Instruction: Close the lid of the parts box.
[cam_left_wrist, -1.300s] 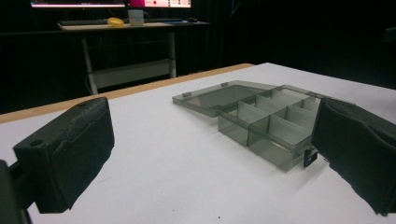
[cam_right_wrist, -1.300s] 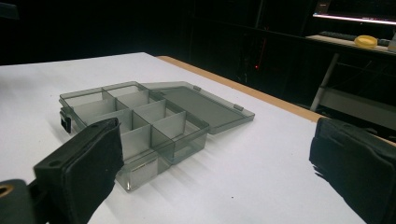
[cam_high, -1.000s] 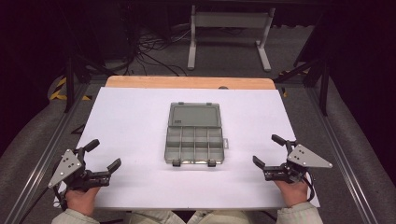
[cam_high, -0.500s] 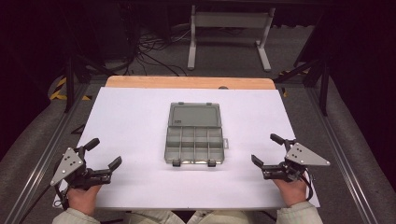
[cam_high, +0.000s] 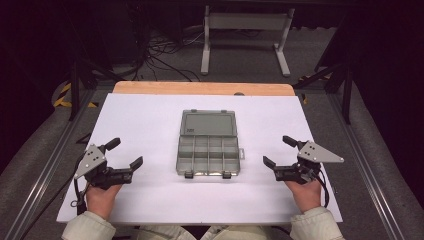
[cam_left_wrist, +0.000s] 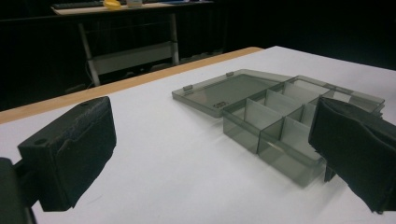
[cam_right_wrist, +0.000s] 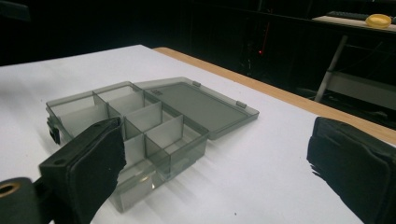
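Left gripper (cam_high: 120, 154) and right gripper (cam_high: 280, 152) are seen spread wide, nothing held, at lower left and lower right | box (cam_high: 208, 143) lies open mid-frame, apart from both | judged light, stiff, slippery, easily cracked; best pinched by a side wall | dividers' height is shown in gripper views; the layout is shown in high view.

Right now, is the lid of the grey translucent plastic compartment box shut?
No, the grey translucent plastic compartment box has its lid folded flat on the white table, dividers exposed.

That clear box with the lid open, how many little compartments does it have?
8: the compartment box holds two rows of four, one row beside the flat-lying lid, the other nearest the person. All look empty.
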